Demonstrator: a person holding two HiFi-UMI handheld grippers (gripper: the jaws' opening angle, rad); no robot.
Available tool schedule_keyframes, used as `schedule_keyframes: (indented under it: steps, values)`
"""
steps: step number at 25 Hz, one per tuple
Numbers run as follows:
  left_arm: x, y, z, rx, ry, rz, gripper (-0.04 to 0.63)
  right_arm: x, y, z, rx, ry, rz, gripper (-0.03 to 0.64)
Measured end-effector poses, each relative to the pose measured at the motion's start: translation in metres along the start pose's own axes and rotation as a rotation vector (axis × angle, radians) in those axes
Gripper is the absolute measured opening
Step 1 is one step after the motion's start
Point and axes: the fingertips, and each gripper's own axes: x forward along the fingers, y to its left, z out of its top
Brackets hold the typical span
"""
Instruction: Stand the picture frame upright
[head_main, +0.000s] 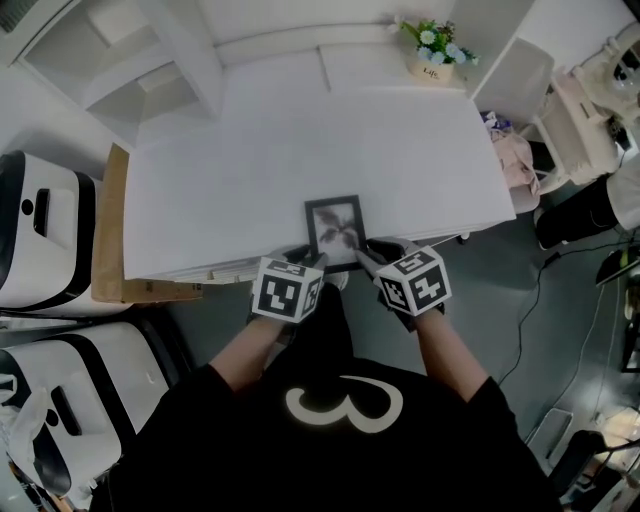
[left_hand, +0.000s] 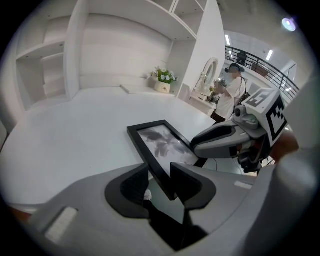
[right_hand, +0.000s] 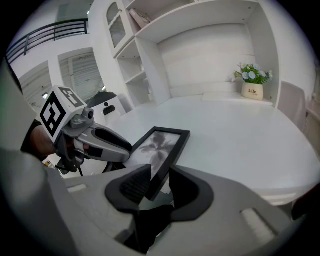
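Black picture frame (head_main: 335, 231) lies face up at the 6 o'clock edge of the white counter (head_main: 300, 140). Left gripper (head_main: 304, 260) sits at its 7 o'clock corner and right gripper (head_main: 372, 252) at its 5 o'clock corner. Flower pot (head_main: 432, 66) at 1 o'clock. Cardboard (head_main: 110, 230) at 9 o'clock.

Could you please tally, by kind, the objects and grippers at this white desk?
picture frame: 1
potted flowers: 1
grippers: 2 (left gripper, right gripper)
Total: 4
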Motion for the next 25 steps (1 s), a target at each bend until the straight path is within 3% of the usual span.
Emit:
schedule_keyframes:
  steps: [4, 11, 15, 20, 25]
  values:
    - [-0.004, -0.003, -0.004, -0.101, -0.007, -0.065, 0.147, -0.005, 0.001, -0.006, 0.099, 0.0, 0.054, 0.121]
    - [-0.003, -0.01, -0.022, -0.443, 0.03, -0.397, 0.152, -0.006, -0.004, -0.018, 0.418, -0.034, 0.214, 0.121]
    - [-0.002, -0.01, -0.016, -0.573, 0.018, -0.555, 0.152, -0.002, -0.008, -0.014, 0.504, -0.049, 0.283, 0.121]
    - [0.006, -0.011, -0.011, -0.668, 0.001, -0.658, 0.152, 0.007, -0.005, -0.013, 0.524, -0.016, 0.364, 0.121]
    - [0.013, -0.008, -0.016, -0.665, 0.029, -0.65, 0.124, 0.013, -0.002, -0.013, 0.543, -0.004, 0.429, 0.112]
